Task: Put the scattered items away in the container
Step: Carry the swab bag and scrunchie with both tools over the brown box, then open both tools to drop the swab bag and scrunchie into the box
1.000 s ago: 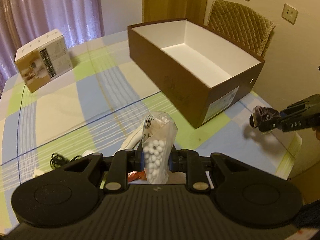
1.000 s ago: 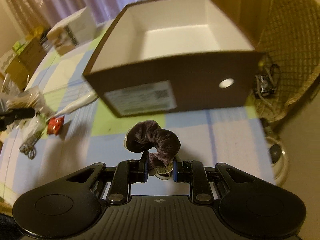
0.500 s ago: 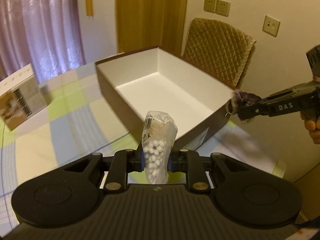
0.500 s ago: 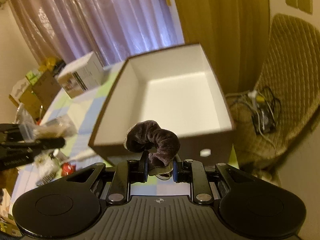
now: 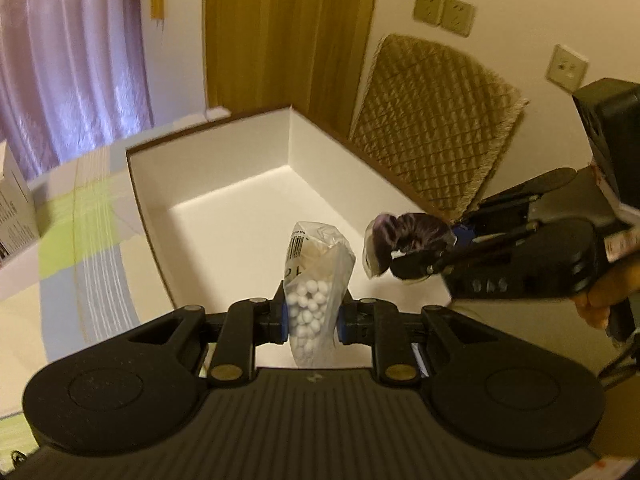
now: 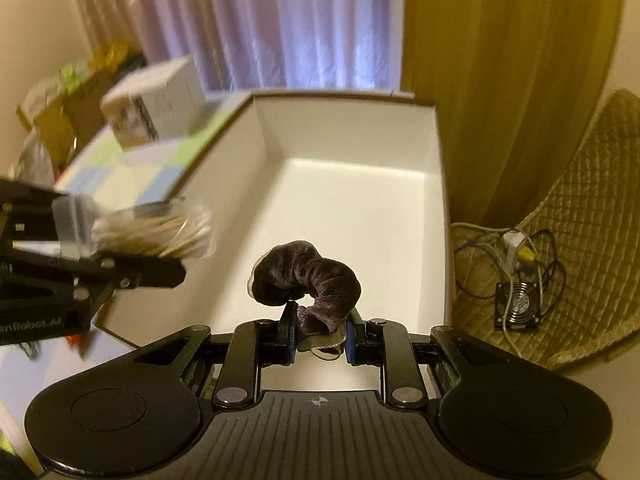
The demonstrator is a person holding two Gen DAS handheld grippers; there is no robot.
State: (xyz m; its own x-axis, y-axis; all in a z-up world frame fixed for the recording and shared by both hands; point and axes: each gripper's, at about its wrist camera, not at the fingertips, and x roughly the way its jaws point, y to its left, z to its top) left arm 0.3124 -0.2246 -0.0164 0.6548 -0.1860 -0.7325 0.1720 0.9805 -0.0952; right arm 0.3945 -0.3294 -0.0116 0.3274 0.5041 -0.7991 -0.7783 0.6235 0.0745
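Observation:
A brown cardboard box [image 5: 140, 184] with a white inside [image 6: 360, 200] lies open below both grippers, with nothing seen in it. My left gripper [image 5: 311, 316] is shut on a clear plastic bag of small white beads [image 5: 314, 280], held over the box's near end. My right gripper [image 6: 320, 334] is shut on a dark purple velvet scrunchie [image 6: 308, 276], also above the box's inside. In the left wrist view the right gripper [image 5: 416, 268] comes in from the right with the scrunchie [image 5: 404, 236]. In the right wrist view the left gripper [image 6: 120, 272] enters from the left with the blurred bag [image 6: 160, 232].
A white carton [image 6: 156, 104] stands on the checked tablecloth [image 5: 80, 240] left of the box. A quilted chair [image 5: 432, 128] stands behind it, with cables and a small fan [image 6: 520, 304] on its seat. Curtains hang behind, and a hand [image 5: 608, 296] grips the right tool.
Both grippers rose from the table and moved forward over the open box, each still holding its item. They now hang close together above the box's inside.

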